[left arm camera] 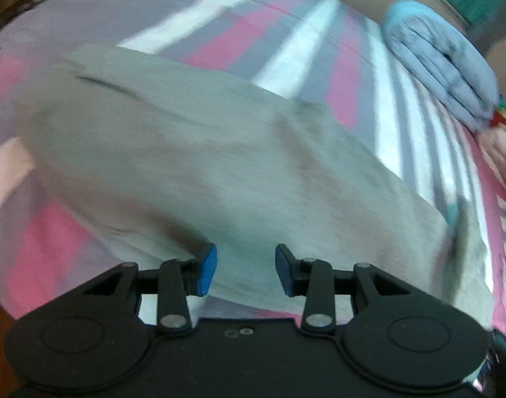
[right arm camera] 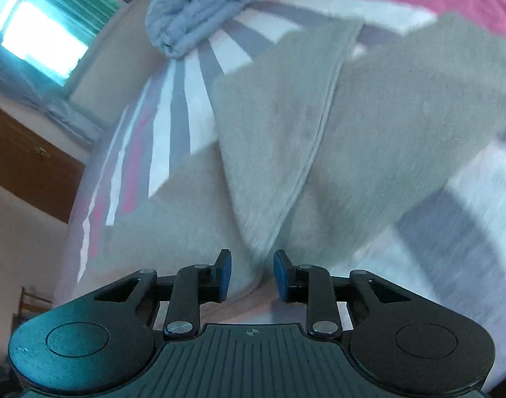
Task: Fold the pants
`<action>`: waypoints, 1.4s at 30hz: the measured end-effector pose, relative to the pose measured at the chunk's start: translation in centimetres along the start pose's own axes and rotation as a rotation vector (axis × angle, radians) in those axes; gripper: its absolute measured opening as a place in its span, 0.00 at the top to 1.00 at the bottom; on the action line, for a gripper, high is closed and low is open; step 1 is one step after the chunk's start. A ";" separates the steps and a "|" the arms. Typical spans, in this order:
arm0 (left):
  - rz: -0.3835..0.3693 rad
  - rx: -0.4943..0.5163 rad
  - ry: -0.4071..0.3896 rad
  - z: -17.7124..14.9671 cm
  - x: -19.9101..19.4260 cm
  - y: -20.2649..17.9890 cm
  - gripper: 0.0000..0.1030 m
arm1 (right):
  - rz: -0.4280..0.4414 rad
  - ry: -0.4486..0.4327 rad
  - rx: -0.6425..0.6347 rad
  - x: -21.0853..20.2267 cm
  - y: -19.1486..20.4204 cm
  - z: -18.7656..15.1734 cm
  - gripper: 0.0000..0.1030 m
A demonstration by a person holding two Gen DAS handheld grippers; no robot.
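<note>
Grey-beige pants (left arm camera: 226, 152) lie on a striped bed. In the left wrist view they stretch across the middle, blurred. My left gripper (left arm camera: 246, 270) is open just above their near edge, with nothing between its blue pads. In the right wrist view the pants (right arm camera: 319, 126) lie partly folded, with a seamed flap lying over another layer. My right gripper (right arm camera: 252, 273) is open over the near point of that flap, and cloth shows in the gap between the jaws.
The bed sheet (left arm camera: 286, 56) has pink, grey and white stripes. A folded blue-grey quilt (left arm camera: 441, 63) lies at the far right, and also at the top of the right wrist view (right arm camera: 199, 10). A window (right arm camera: 37, 33) and a wooden door (right arm camera: 27, 159) are at the left.
</note>
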State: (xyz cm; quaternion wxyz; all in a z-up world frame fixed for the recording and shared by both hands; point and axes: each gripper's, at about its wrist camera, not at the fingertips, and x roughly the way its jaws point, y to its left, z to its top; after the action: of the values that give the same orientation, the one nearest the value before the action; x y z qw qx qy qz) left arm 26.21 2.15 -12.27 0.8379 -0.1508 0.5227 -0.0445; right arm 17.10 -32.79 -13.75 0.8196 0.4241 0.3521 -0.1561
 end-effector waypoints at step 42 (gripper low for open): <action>0.032 0.085 0.075 -2.7 4.3 -4.7 0.70 | -0.116 -0.124 0.056 -6.4 -9.3 3.7 0.82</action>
State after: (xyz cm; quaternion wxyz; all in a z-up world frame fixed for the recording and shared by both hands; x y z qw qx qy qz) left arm 26.15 -3.85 -15.73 0.8240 -0.1047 0.5537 -0.0588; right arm 9.06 -41.50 -13.19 0.8172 0.4154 0.3201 -0.2389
